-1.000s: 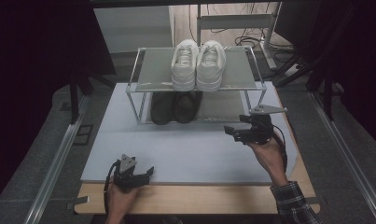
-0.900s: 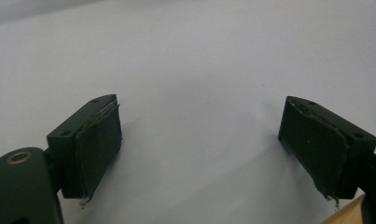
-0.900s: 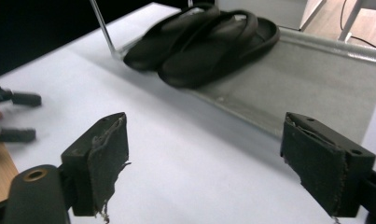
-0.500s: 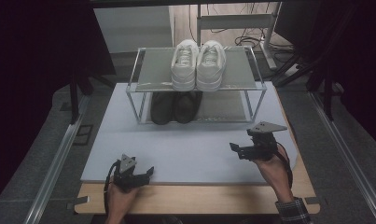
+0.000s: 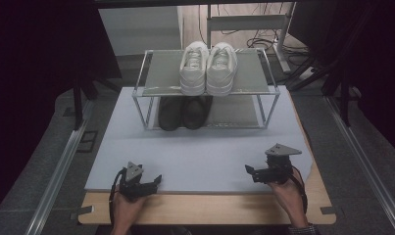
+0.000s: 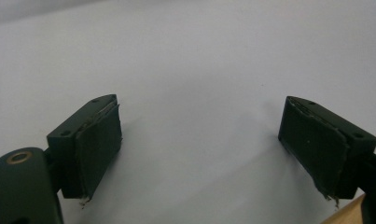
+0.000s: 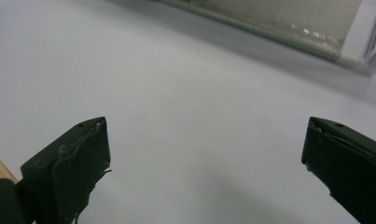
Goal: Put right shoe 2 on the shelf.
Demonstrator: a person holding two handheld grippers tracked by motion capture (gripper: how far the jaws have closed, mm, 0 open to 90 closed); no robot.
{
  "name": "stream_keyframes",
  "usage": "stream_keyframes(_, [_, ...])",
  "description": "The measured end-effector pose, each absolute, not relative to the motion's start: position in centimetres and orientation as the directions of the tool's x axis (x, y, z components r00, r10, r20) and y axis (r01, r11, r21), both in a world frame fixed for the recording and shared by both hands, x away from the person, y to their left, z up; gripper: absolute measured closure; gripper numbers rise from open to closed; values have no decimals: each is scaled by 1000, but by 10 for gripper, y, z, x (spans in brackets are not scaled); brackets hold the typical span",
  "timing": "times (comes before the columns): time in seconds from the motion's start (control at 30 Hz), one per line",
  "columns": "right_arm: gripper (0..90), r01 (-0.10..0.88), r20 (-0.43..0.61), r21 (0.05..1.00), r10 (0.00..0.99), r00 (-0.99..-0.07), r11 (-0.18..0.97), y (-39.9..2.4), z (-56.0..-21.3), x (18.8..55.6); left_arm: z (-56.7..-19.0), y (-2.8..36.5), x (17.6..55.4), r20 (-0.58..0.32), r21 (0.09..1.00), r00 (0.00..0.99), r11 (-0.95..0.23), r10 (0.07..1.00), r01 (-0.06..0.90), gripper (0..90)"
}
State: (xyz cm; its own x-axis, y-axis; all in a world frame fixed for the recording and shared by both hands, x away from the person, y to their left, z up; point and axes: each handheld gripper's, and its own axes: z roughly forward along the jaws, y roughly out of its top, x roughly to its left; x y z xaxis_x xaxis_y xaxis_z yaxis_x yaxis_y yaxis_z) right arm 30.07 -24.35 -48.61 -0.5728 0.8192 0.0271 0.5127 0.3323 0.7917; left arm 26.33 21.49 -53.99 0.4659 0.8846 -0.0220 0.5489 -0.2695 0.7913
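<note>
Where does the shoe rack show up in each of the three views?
High view: the shoe rack stands at upper centre, white shoes on top, black shoes below.
Left gripper view: not in it.
Right gripper view: its lower shelf edge and a leg at the top right.
Shared landmark: the pale mat.

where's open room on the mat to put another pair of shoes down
The pale grey mat is bare between the metal two-tier shoe rack and the two hand-held grippers. On the rack, the top shelf is free beside the white sneakers; the lower shelf is free right of the black shoes.
</note>
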Motion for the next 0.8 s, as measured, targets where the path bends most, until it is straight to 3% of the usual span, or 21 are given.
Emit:
stream_keyframes(0.47, [0, 526, -4, 773, 832, -555, 355, -243, -533, 292, -540, 215, 263, -22, 792, 465, -269, 885, 549, 128])
stream_keyframes(0.8, [0, 490, -2, 809, 836, -549, 324, -246, -538, 288, -540, 215, 263, -23, 791, 466, -269, 885, 550, 128])
